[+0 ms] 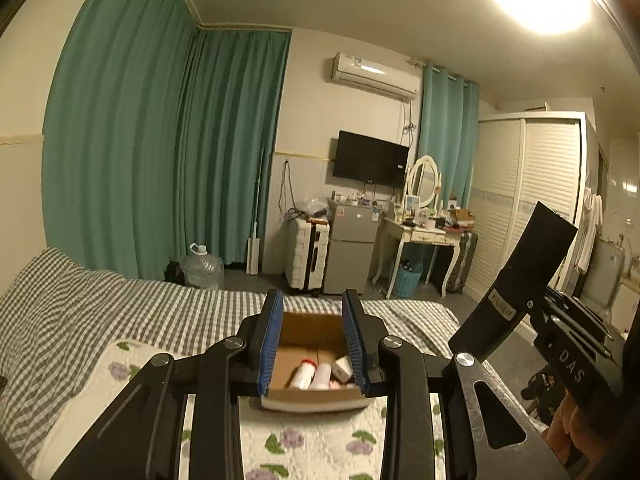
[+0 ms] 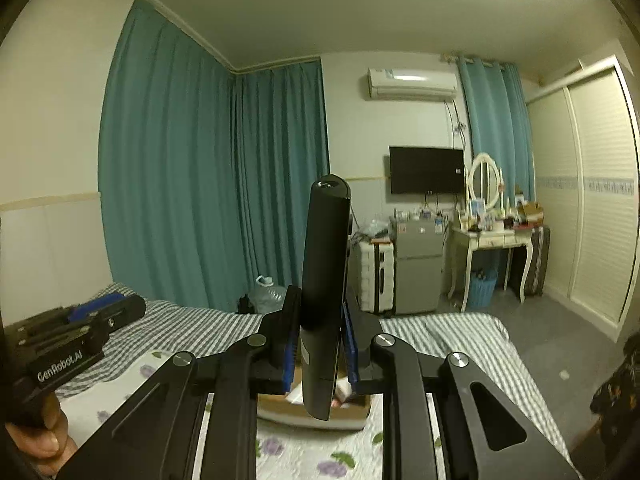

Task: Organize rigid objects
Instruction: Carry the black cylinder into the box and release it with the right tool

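Over the bed (image 1: 120,312), from the left wrist view, the left hand-held gripper (image 1: 312,340) hangs with its 2 blue-padded fingers (image 1: 269,344) spread apart, gripping nothing, and the cardboard box (image 1: 308,326) sits framed right between them. That box is brown, open-topped, resting on a white quilted mat (image 1: 316,436) printed with purple flowers and green leaves, which lies on the grey-and-white checked sheet. Inside the box: a white bottle with a red cap (image 1: 303,374), a second white bottle (image 1: 322,374) just beside it, and a small white boxy item (image 1: 344,366) toward the right wall. At the right edge, the right hand-held gripper's body shows, "DAS" readable on it, and the black remote (image 1: 516,276) sticks up at a tilt with a small label whose print is too tiny to read.

Switching to the right wrist view: the right hand-held gripper (image 2: 320,344) is clamped on the black remote (image 2: 324,280), a long, slim, glossy black bar with a rounded top end. It stands nearly upright, its lower tip hanging over the cardboard box (image 2: 356,410). A grey sticker sits low on the remote; no text legible. At the left, the other device's body (image 2: 60,352) reads "GenRobot.AI", held in a hand (image 2: 36,436). Behind: teal curtains (image 2: 200,180), a wall TV (image 2: 426,170), an air conditioner (image 2: 412,84).
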Demonstrator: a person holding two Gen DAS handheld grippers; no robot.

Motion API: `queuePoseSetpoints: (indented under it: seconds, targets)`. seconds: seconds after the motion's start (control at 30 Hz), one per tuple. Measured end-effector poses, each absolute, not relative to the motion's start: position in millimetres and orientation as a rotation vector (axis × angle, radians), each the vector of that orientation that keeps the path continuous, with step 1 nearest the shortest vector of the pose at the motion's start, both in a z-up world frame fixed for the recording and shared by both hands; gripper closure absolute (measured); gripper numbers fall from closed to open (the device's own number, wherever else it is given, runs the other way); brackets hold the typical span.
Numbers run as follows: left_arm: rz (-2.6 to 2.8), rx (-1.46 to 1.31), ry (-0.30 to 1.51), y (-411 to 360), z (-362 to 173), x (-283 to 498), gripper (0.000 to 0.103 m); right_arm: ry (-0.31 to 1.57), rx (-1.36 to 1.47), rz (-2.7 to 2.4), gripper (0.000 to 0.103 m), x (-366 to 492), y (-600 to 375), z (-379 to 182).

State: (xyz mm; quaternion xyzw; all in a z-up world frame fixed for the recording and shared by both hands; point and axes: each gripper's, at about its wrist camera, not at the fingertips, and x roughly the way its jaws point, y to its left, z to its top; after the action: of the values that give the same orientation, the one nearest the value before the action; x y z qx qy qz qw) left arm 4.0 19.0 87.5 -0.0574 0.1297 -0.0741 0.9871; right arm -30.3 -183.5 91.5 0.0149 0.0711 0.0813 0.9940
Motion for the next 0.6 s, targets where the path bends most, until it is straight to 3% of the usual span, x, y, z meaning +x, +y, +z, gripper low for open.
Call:
queuePoseSetpoints:
  seconds: [0.3,0.6]
  targets:
    - [-0.146,-0.096,0.291,18.3,69.0,64.7,0.071,0.141,-0.009,0.161,0.084,31.6,-164.5,77.7]
    - [-0.147,-0.135,0.389,20.1,27.4,144.9,0.071,0.274,-0.040,0.188,0.084,126.0,-141.8,16.7]
